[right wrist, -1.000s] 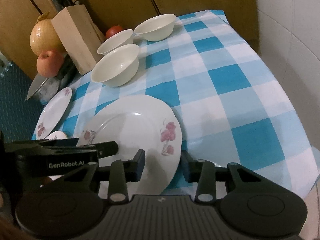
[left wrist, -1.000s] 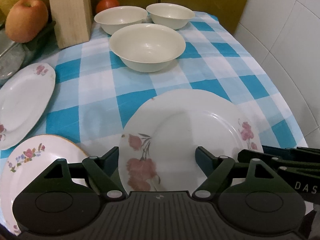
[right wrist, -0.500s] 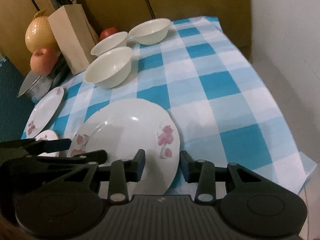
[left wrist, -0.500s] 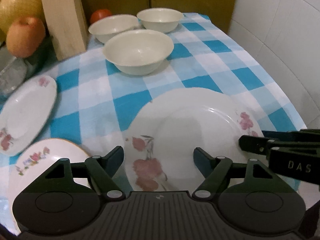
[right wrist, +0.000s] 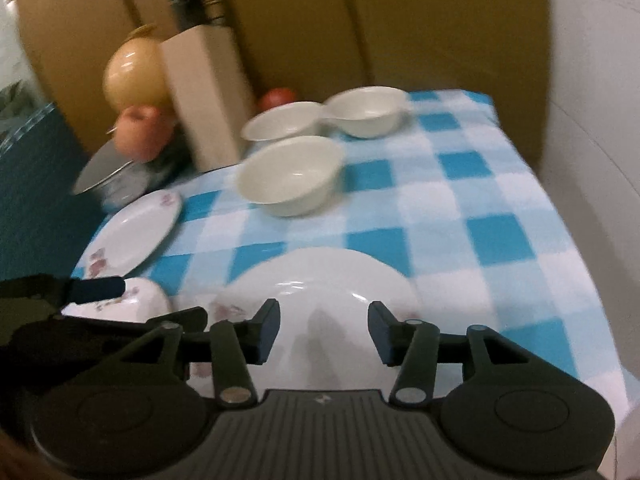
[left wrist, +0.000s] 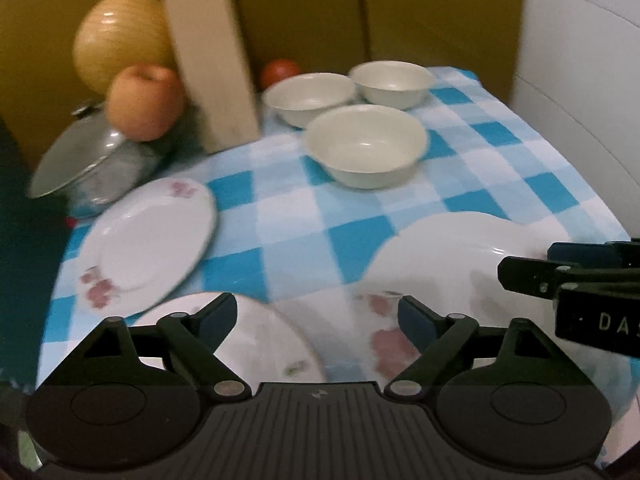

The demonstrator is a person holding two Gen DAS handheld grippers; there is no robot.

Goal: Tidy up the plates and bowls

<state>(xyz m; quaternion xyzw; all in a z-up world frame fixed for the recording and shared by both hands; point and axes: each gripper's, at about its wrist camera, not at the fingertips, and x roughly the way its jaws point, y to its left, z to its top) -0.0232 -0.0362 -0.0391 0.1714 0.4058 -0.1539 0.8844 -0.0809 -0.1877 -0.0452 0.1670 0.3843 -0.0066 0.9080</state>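
Observation:
A large white floral plate point(left wrist: 452, 264) point(right wrist: 328, 300) lies at the front of the checked cloth. A medium floral plate point(left wrist: 148, 244) point(right wrist: 132, 232) lies at the left and a small floral plate point(left wrist: 264, 344) point(right wrist: 132, 304) at the front left. Three cream bowls stand at the back: the nearest point(left wrist: 366, 144) point(right wrist: 290, 174), and two behind point(left wrist: 310, 96) point(left wrist: 392, 82). My left gripper point(left wrist: 316, 316) is open above the gap between the small and large plates. My right gripper point(right wrist: 322, 328) is open above the large plate, holding nothing.
A wooden knife block point(left wrist: 212, 68), an apple point(left wrist: 146, 100), a yellow melon point(left wrist: 120, 36), a tomato point(left wrist: 280, 72) and a glass lid point(left wrist: 80, 160) crowd the back left. A white tiled wall point(left wrist: 580, 80) stands on the right. The cloth point(right wrist: 500, 208) drops off at the right edge.
Both grippers have pulled back and risen, with the views swinging left. The left gripper now sits over the gap beside the small plate; the right gripper has opened wider over the large plate.

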